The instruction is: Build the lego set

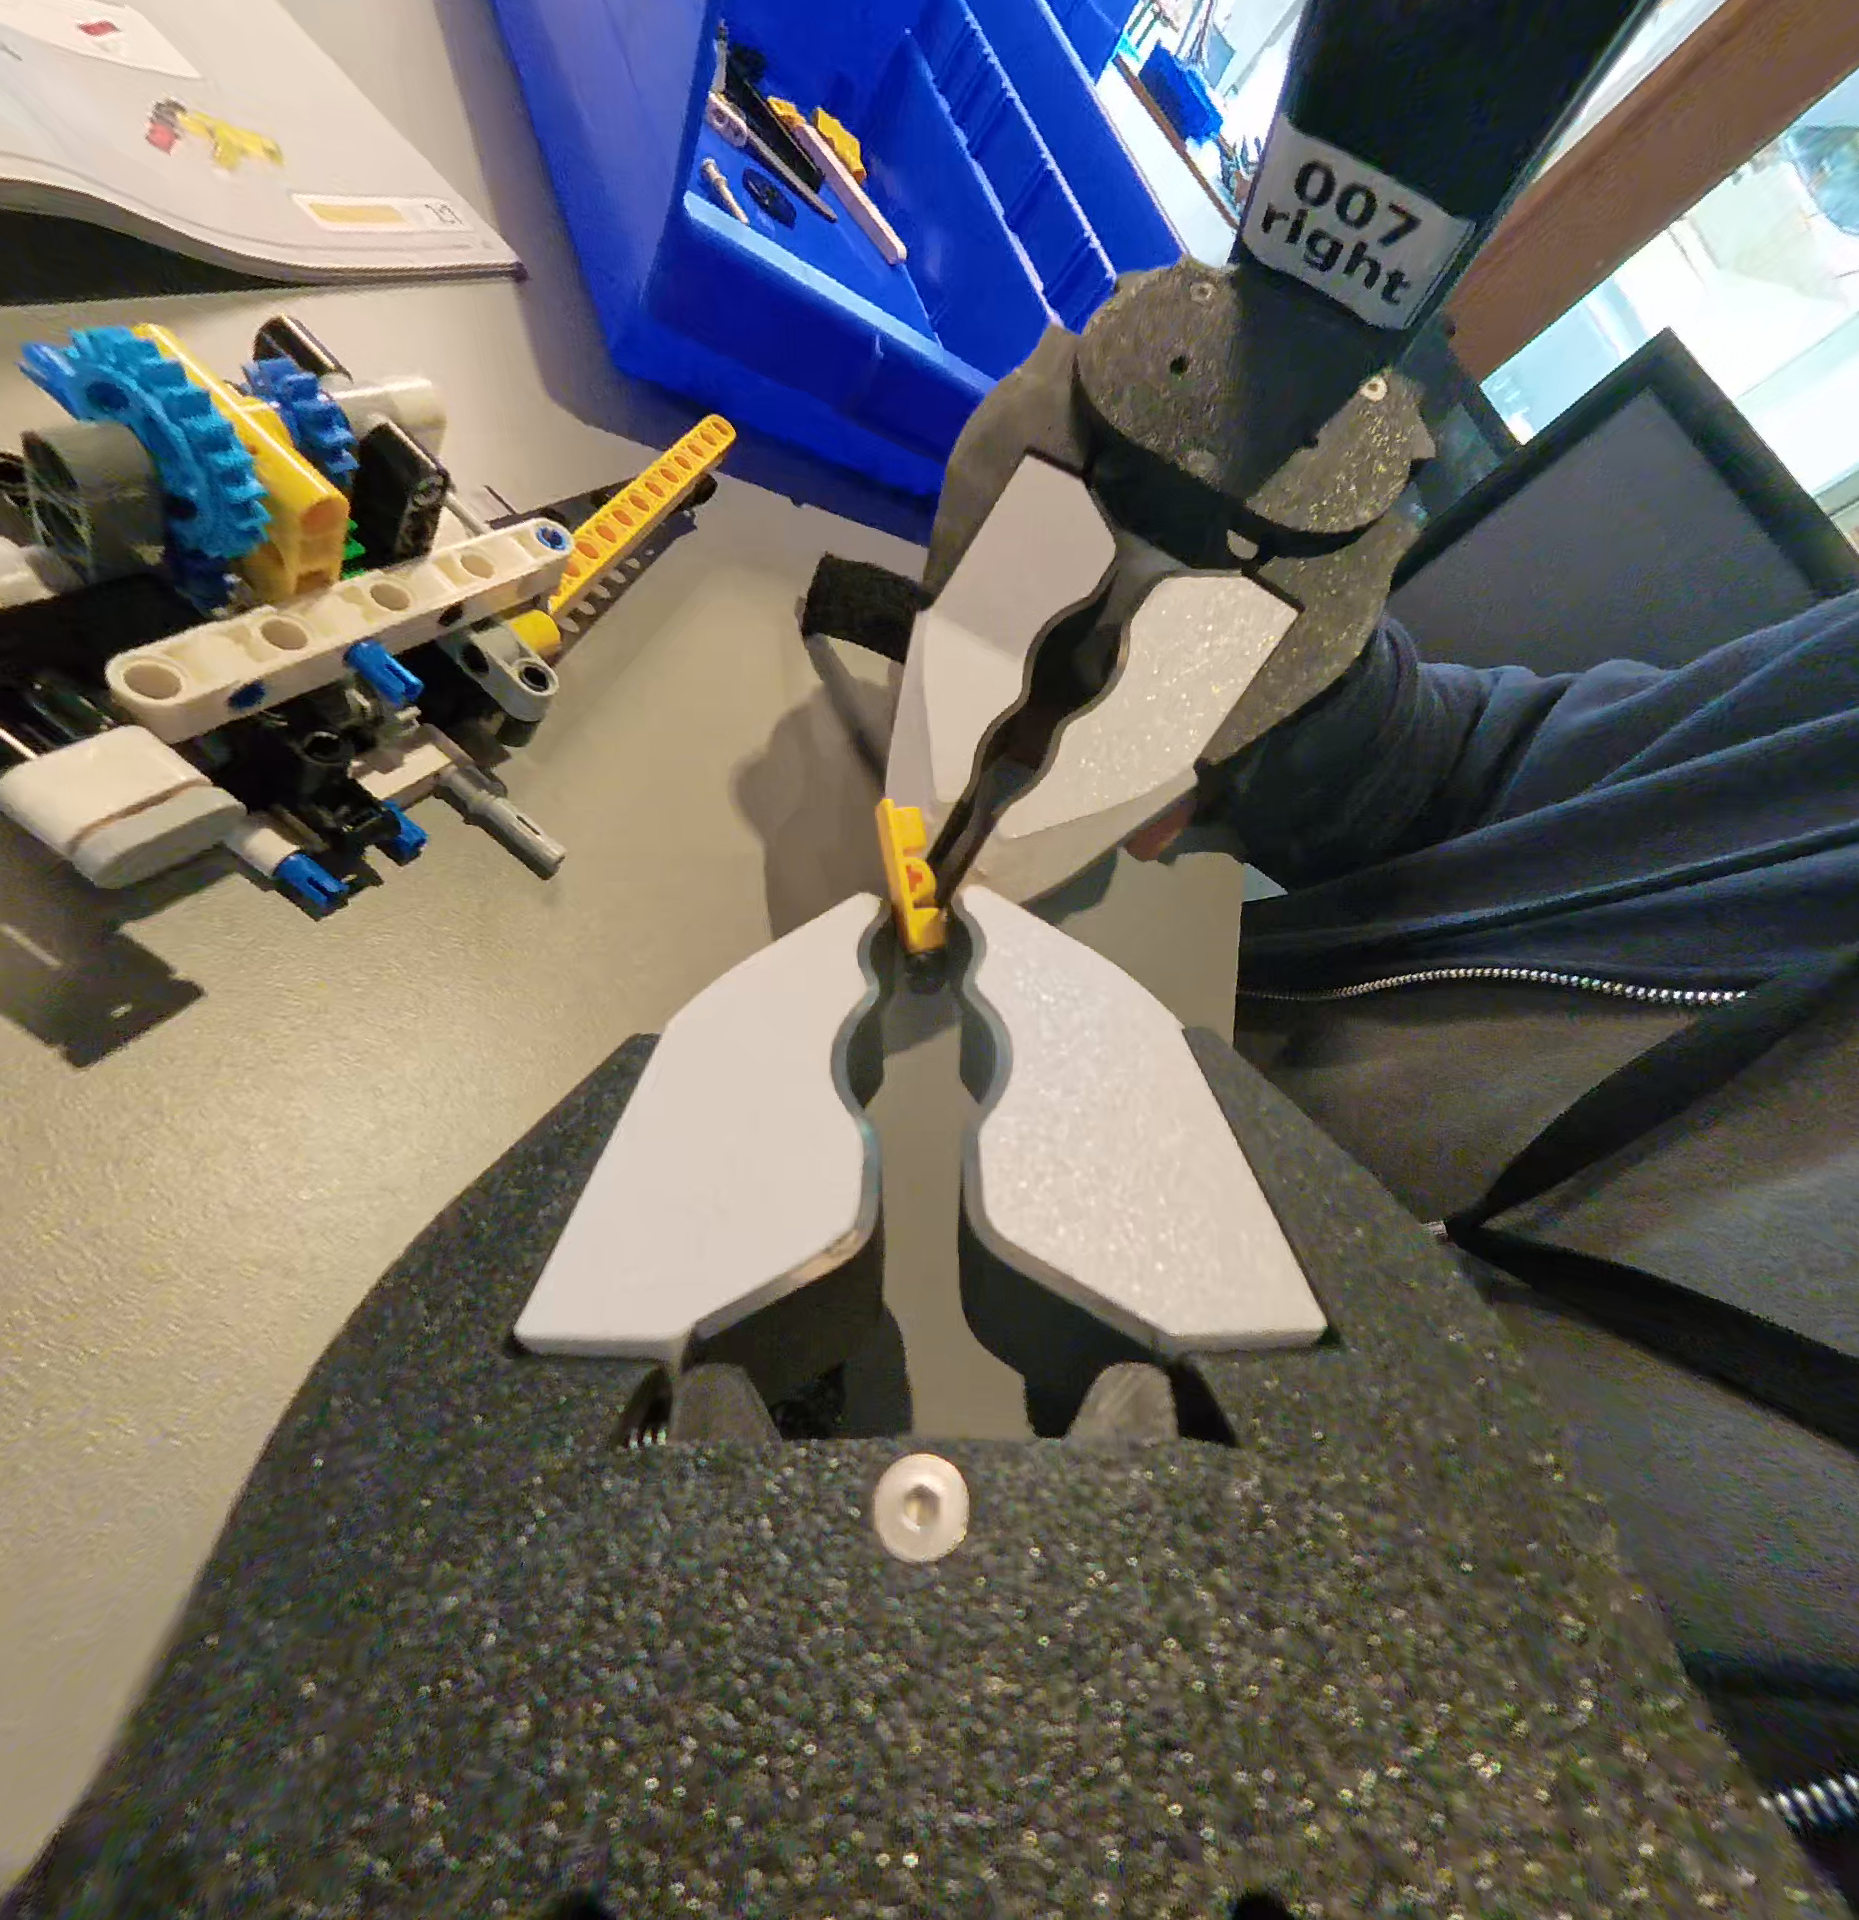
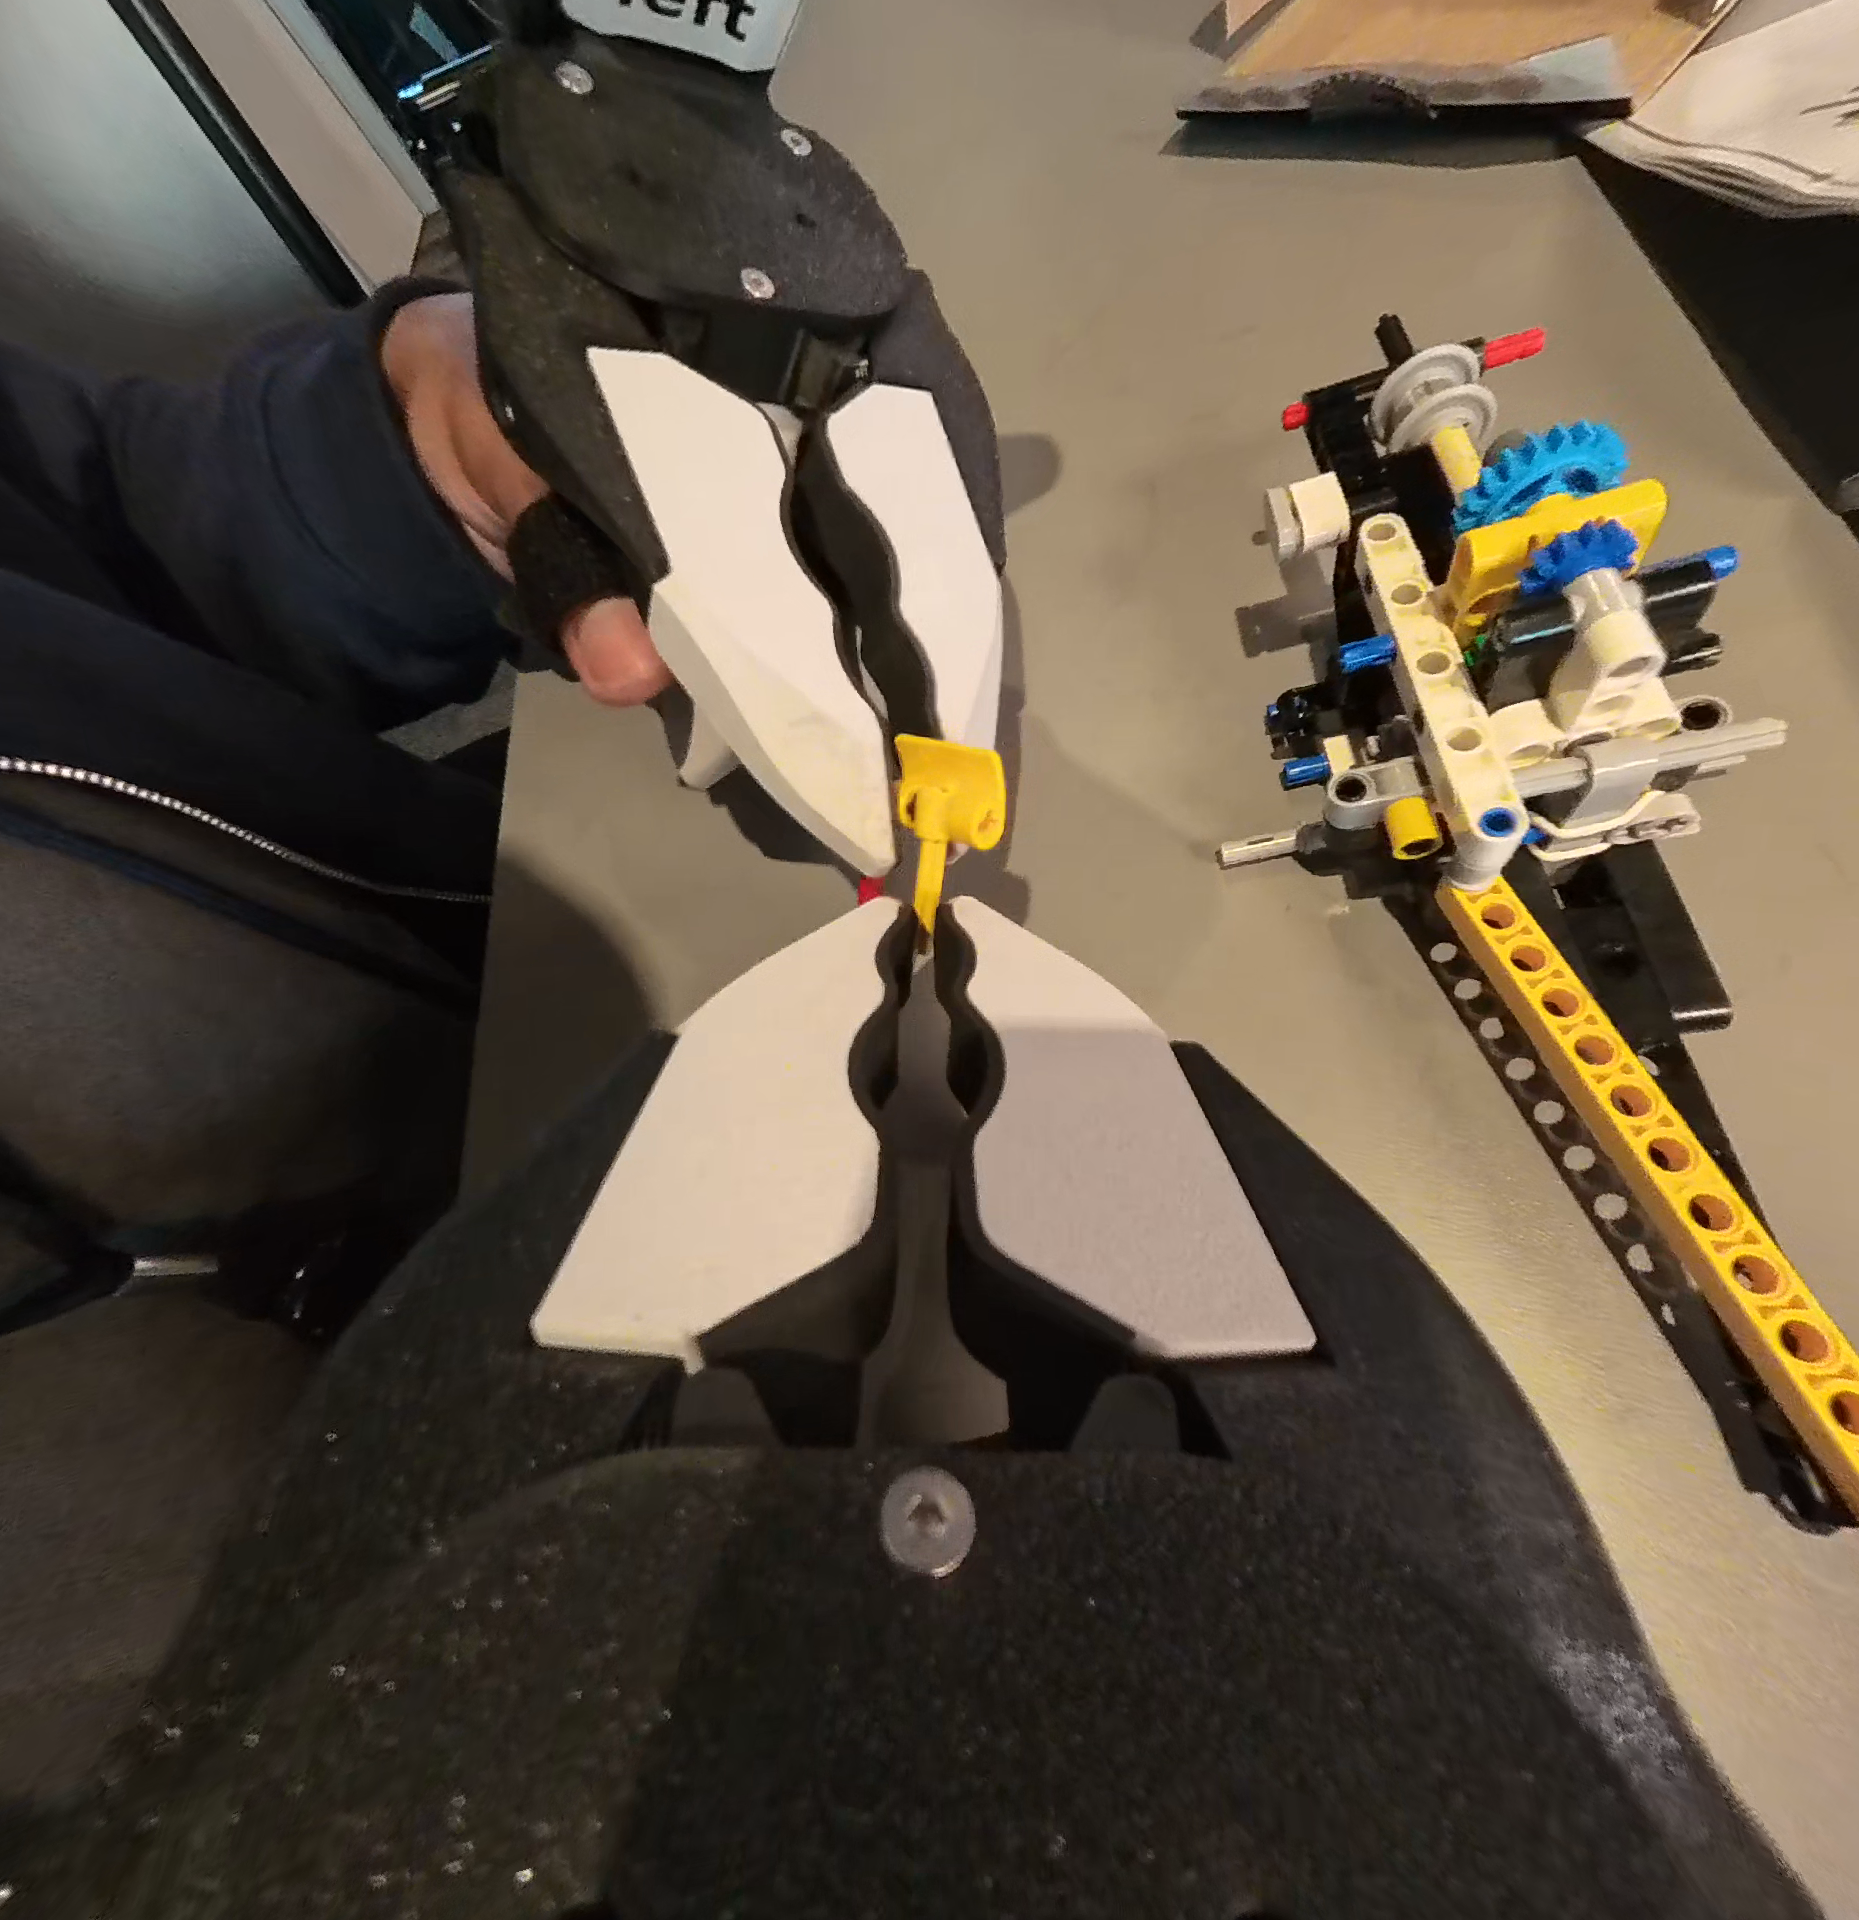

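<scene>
A small yellow lego piece [image 1: 907,831] [image 2: 951,784] is held in the air between both grippers, over the table's near edge. My left gripper [image 1: 920,920] is shut on its lower end; it also shows in the right wrist view [image 2: 930,831], coming in from above. My right gripper [image 2: 925,925] is shut on the piece's thin yellow stem [image 2: 930,883] and meets the left one tip to tip [image 1: 946,868]. A bit of red shows by the piece. The part-built lego model [image 1: 281,603] [image 2: 1507,675], with blue gears and a long yellow beam [image 2: 1652,1132], lies on the grey table [image 1: 281,1143].
A blue parts bin [image 1: 852,343] with several loose pieces stands behind the grippers. An open instruction booklet [image 1: 177,156] lies at the far left. The person's dark jacket [image 1: 1527,831] [image 2: 177,623] is at the table's edge. Flat cardboard [image 2: 1424,62] lies at the far side.
</scene>
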The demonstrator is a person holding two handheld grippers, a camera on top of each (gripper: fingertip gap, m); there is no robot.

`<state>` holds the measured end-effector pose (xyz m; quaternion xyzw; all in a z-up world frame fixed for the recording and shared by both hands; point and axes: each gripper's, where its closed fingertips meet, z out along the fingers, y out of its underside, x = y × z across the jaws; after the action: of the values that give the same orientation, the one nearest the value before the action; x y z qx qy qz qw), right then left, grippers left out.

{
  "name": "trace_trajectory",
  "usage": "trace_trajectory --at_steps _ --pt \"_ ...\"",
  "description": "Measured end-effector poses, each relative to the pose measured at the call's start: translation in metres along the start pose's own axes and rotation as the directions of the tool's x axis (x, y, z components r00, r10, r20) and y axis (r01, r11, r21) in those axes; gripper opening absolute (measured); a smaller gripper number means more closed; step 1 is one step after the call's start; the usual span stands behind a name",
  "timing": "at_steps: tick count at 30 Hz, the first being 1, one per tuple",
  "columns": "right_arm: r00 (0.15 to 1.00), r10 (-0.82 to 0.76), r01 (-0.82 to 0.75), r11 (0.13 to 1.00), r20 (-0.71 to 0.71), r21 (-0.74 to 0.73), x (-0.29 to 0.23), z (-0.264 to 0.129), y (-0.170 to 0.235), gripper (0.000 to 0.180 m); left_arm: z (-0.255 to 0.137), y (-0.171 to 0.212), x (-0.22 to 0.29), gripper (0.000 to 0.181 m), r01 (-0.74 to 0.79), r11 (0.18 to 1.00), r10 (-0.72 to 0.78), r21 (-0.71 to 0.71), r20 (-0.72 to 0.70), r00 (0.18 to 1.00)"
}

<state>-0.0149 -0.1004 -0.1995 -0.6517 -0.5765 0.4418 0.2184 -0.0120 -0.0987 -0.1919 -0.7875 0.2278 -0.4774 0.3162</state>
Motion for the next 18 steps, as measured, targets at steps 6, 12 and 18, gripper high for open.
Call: trace_trajectory --at_steps 6,12,18 --pt "1.0 -0.017 0.017 1.0 0.004 -0.006 -0.0017 0.0002 0.0006 0.004 0.0 -0.0004 0.0015 0.008 -0.001 1.0 0.0 -0.004 -0.023 1.0" --pt "0.998 -0.054 0.054 0.998 -0.009 0.008 -0.0037 0.0 -0.003 0.003 0.0 0.0005 0.0054 0.007 0.032 0.999 -0.034 -0.018 -0.071 0.997" --pt "0.996 -0.093 0.093 0.996 0.002 -0.009 -0.0066 -0.0004 -0.0009 0.003 0.0008 0.003 0.0085 0.007 0.034 0.998 -0.038 -0.043 -0.101 0.994"
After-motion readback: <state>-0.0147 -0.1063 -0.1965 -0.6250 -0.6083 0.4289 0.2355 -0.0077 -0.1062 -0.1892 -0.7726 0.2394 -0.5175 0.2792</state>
